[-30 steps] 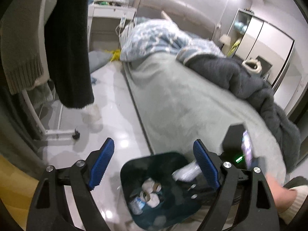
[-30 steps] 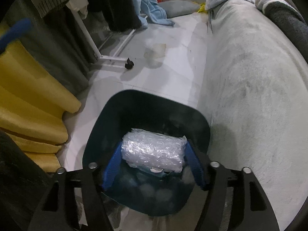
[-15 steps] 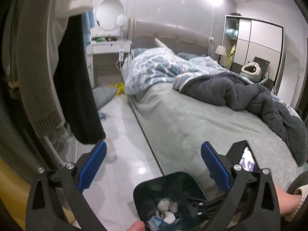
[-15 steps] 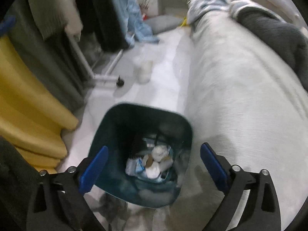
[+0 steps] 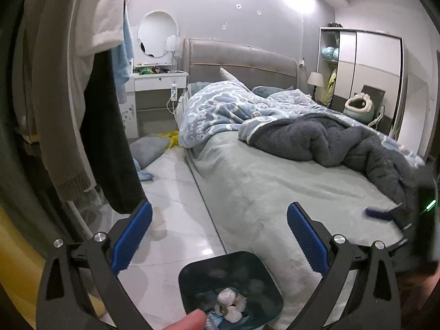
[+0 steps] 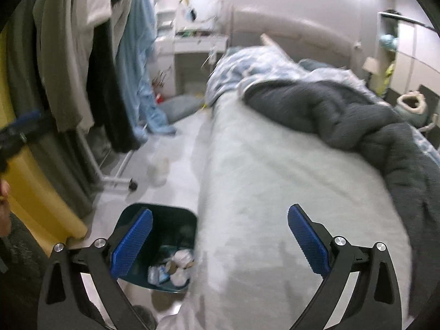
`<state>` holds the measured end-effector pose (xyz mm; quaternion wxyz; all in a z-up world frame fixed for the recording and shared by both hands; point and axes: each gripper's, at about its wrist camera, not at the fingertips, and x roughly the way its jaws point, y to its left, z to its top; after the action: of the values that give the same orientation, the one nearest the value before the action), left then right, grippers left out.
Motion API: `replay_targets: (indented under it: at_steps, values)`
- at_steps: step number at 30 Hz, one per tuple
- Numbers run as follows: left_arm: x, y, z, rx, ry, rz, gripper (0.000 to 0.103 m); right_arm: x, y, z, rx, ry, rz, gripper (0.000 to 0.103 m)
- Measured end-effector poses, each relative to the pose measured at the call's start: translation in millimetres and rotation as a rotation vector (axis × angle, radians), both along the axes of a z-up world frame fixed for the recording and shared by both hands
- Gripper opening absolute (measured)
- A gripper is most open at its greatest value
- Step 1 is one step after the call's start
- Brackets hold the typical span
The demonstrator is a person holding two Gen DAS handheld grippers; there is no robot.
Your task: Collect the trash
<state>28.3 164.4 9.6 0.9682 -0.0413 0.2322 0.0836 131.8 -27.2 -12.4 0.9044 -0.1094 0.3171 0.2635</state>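
Left gripper (image 5: 218,207): spread wide, just been opening, nothing between the blue pads. Up above the bin (image 5: 198,280), looking down past it.

Right gripper (image 6: 220,211): spread wide too, just been opening, nothing held. Up above the bin and a bit to its bed side.

Down in the bin: trash (image 6: 176,266), white scrunched bits and a crinkly wrapper, lying on the bottom. Looks done with.

Right beside the bin: the bed (image 6: 275,192), touching its side or nearly so.

Past the bin, on the floor (image 6: 178,148) near the wheel of the clothes rack (image 6: 121,178): a pale cup-like thing (image 6: 158,170). Too blurry to be sure, but maybe the next trash.

Probably very light and thin, easy to squash, maybe a bit slippery. Best to take it across the middle of its side, or by the rim. Squeeze softly so as not to crush it or pop it out. Keep it the right way up in case of drips.
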Motion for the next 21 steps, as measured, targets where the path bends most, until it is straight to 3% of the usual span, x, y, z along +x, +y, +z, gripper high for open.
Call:
replay_targets:
  at_steps: [4,10,21]
  values:
    - [-6,-18,5,0.003,-0.021,-0.034,0.1,-27,-37,25,0.022,-0.08,-0.058,0.1]
    - [-16,-46,3,0.044,-0.027,-0.077,0.1,-62,-98,33,0.029,-0.161,-0.154,0.1]
    - [-33,-69,-3,0.057,-0.027,-0.105,0.1,-101,-144,26,0.055,-0.171,-0.253,0.1]
